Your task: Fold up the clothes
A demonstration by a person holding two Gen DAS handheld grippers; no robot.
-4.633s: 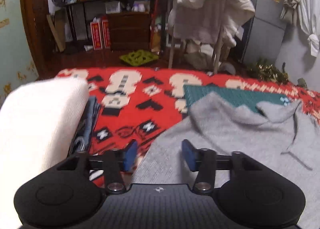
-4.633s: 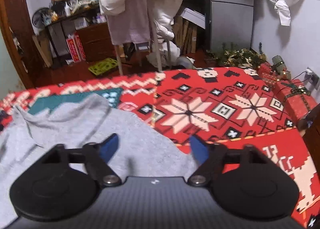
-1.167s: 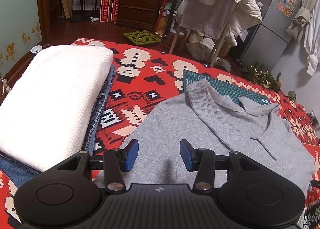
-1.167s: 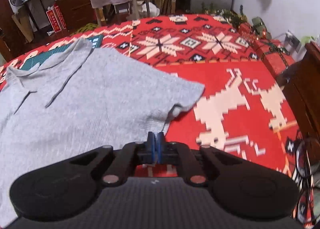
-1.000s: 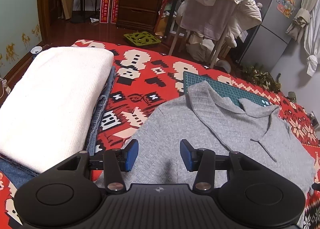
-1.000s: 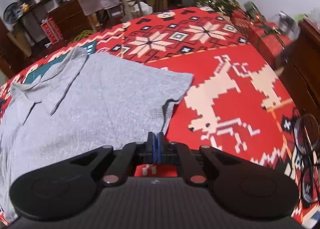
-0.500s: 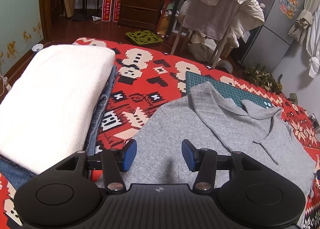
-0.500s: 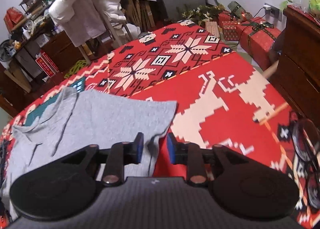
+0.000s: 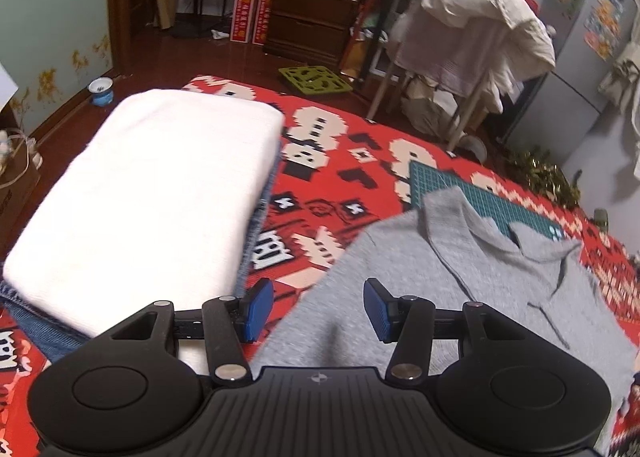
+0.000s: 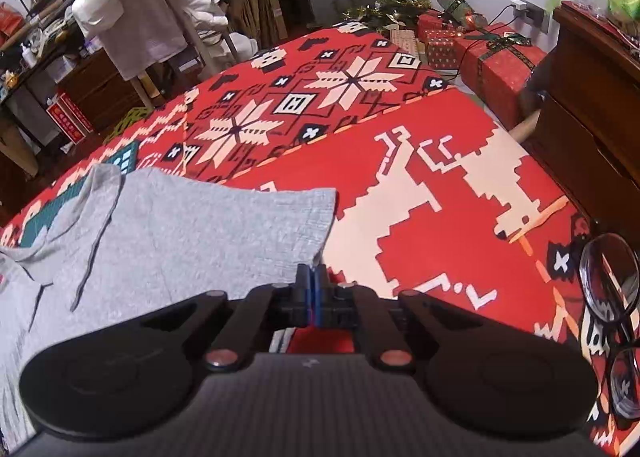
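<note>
White stack [image 9: 152,193] lies folded at left; grey shirt [image 9: 460,289] spread flat on the bed, unfolded; left gripper [image 9: 316,309] jaws wide, empty; right gripper [image 10: 311,289] jaws closed at its hem, grip unclear.

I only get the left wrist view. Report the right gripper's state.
Observer: The right gripper is shut, with its fingertips at the near corner of the grey shirt. It seems to pinch the sleeve's edge.
Operator: Name anything lying to the right of it.
Observer: A pair of glasses lies on the red blanket, near its right edge and apart from the shirt.
Operator: Say what is beyond that edge.
Observer: Red wrapped gift boxes sit on the floor, next to a wooden cabinet.
</note>
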